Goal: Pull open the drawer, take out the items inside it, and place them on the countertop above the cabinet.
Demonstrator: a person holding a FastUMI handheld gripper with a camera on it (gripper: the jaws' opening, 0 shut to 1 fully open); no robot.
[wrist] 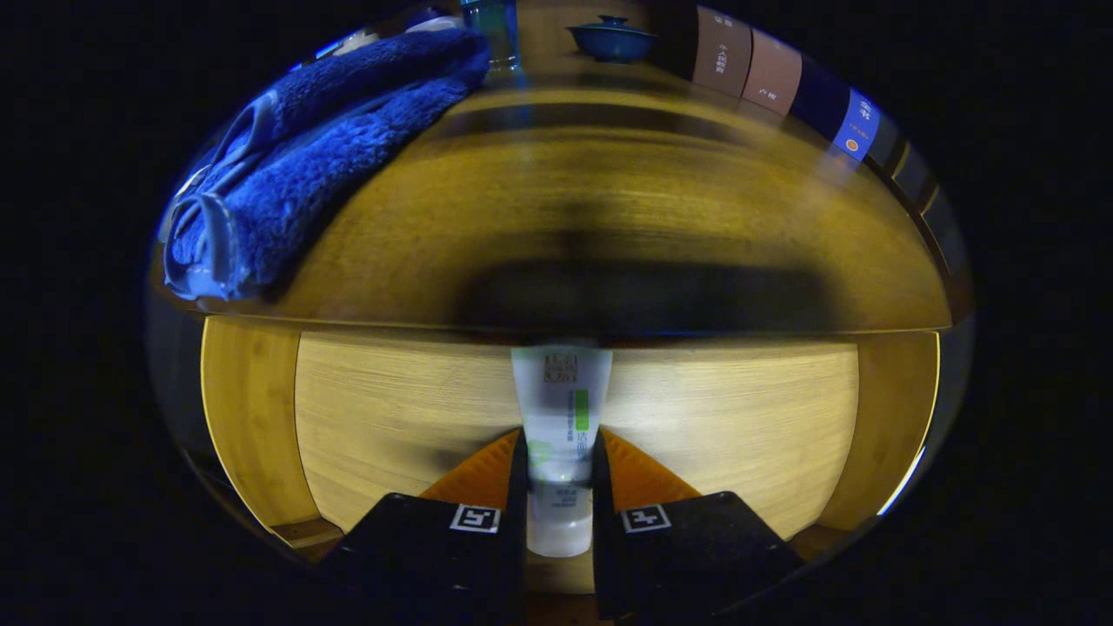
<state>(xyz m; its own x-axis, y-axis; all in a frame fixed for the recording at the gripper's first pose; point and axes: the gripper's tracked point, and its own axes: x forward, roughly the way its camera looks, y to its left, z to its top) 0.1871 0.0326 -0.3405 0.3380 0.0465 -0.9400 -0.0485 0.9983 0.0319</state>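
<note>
The gripper [561, 469] is clamping a white tube [561, 409] between both fingers, above the open drawer [391, 417], just short of the countertop [556, 200]. Tube is looking light, soft, slippery; mid-body grip is suiting it.

The tube [561, 409] stands between the fingers of the gripper [561, 456], both pressing it, over the open drawer [391, 417]; beyond lies the countertop [609, 209]; towel [313, 148] far left; lidded bowl [612, 39] and boxes [748, 65] far right.
</note>
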